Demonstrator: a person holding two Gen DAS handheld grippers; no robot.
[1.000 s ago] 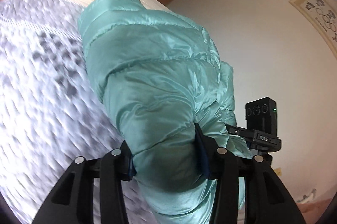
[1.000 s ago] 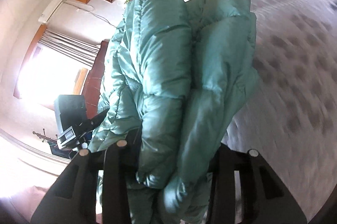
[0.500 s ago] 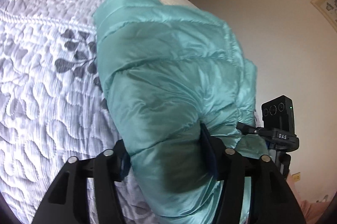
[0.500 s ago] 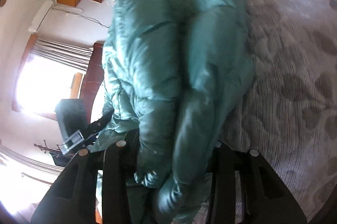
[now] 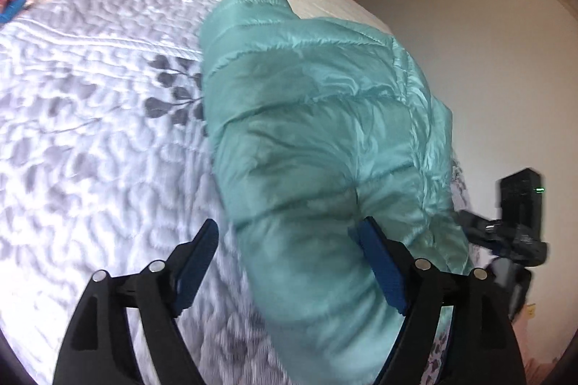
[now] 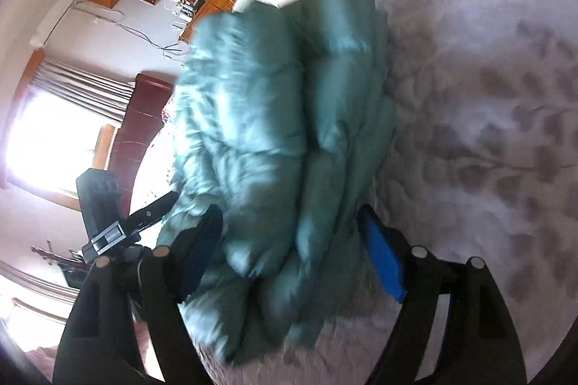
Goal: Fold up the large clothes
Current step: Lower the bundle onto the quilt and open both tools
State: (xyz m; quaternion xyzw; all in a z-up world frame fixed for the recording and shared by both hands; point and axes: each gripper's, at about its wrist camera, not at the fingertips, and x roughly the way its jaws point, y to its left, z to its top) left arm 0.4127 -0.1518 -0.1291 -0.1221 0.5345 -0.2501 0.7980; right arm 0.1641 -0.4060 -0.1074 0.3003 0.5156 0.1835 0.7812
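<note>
1. The folded teal jacket [image 5: 325, 146] lies on the bed [image 5: 90, 132], over its grey leaf-patterned quilt.
2. The left tool [image 5: 289, 262] is opening, jacket between its jaws, left pad clear.
3. The right tool [image 6: 292, 251] is opening around the jacket's near end.

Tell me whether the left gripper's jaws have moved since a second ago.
Yes. The left gripper has spread its jaws and they are opening: the left finger, earlier pressed into the jacket, now stands clear over the bedspread.

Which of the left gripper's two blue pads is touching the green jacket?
The right-hand pad: it lies against the jacket as the jaws open. The left-hand pad stands clear, over the quilt.
</note>
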